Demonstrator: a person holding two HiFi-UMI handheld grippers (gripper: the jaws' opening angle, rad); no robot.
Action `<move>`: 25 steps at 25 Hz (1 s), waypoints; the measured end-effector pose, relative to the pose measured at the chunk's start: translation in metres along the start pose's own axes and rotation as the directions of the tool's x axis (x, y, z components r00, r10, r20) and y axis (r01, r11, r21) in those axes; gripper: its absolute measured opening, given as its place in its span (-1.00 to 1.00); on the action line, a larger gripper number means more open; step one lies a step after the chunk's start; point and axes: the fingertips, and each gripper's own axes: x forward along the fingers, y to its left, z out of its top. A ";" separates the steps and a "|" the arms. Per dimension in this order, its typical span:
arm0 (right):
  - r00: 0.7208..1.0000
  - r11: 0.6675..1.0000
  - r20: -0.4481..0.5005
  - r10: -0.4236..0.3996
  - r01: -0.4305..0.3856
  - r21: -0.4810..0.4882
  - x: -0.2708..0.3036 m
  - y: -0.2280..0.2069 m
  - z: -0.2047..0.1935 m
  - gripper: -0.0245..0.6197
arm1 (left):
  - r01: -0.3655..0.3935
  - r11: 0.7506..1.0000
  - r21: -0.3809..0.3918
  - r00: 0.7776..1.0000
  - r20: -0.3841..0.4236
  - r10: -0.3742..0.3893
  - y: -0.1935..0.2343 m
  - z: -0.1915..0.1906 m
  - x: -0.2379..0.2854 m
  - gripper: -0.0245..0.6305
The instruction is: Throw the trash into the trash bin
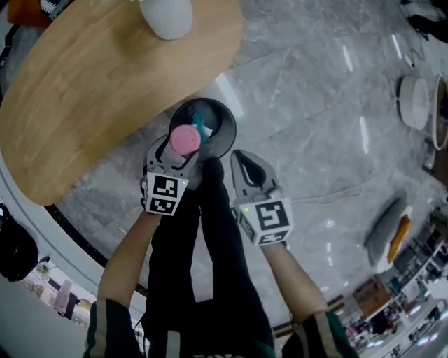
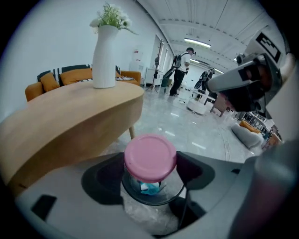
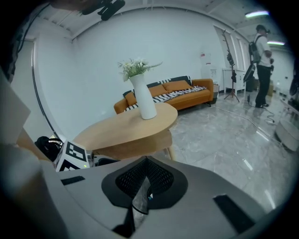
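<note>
My left gripper [image 1: 185, 149] is shut on a clear jar with a pink lid [image 1: 185, 139], its dark pads on either side of it. The jar hangs right over the near rim of a round dark trash bin [image 1: 224, 124] that stands on the grey floor beside the table. Teal trash [image 1: 198, 124] lies inside the bin. In the left gripper view the jar [image 2: 150, 158] fills the gap between the jaws, with the bin's rim [image 2: 156, 202] and the teal trash [image 2: 150, 187] below it. My right gripper [image 1: 242, 162] hovers just right of the bin, shut and empty [image 3: 145, 185].
A round wooden table [image 1: 84, 91] with a white vase [image 1: 166, 15] stands left of the bin. The person's dark-trousered legs [image 1: 210, 245] are between the two arms. White stools [image 1: 414, 101] and grey cushions [image 1: 388, 225] sit far right. An orange sofa [image 3: 177, 95] lines the wall.
</note>
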 end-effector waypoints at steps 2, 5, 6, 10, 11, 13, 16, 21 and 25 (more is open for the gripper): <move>1.000 1.000 0.000 0.003 -0.003 -0.002 -0.001 -0.006 -0.008 -0.92 | 0.012 0.999 -0.035 0.999 -0.045 -0.013 -0.007 -0.013 0.018 0.15; 1.000 1.000 -0.015 -0.001 0.002 0.013 0.001 -0.012 -0.017 -0.92 | 0.008 0.990 -0.139 0.994 -0.108 -0.023 -0.012 -0.032 0.042 0.15; 1.000 1.000 -0.017 -0.003 0.004 0.020 0.001 -0.014 -0.019 -0.92 | -0.002 0.986 -0.165 0.991 -0.131 -0.020 -0.013 -0.038 0.050 0.15; 0.999 1.000 -0.036 -0.002 0.003 0.023 0.001 -0.015 -0.024 -0.92 | -0.066 0.975 -0.210 0.977 -0.210 0.021 -0.009 -0.059 0.076 0.15; 0.999 1.000 -0.040 0.002 -0.001 0.014 0.002 -0.013 -0.024 -0.92 | -0.077 0.975 -0.207 0.974 -0.223 0.029 -0.008 -0.061 0.080 0.15; 0.999 1.000 -0.028 0.020 -0.020 0.000 0.005 -0.008 -0.021 -0.92 | -0.082 0.977 -0.199 0.968 -0.251 0.030 -0.006 -0.065 0.086 0.15; 0.999 0.999 -0.035 0.038 -0.037 0.017 0.010 -0.004 -0.021 -0.92 | -0.070 0.978 -0.196 0.962 -0.271 0.015 -0.003 -0.068 0.092 0.15; 0.998 0.999 -0.065 0.022 -0.020 0.028 0.011 -0.007 -0.026 -0.92 | -0.078 0.985 -0.156 0.961 -0.273 0.032 0.000 -0.074 0.088 0.16; 0.999 0.999 -0.036 0.028 -0.027 0.020 0.014 -0.001 -0.021 -0.92 | -0.088 0.985 -0.147 0.962 -0.269 0.045 0.006 -0.076 0.076 0.16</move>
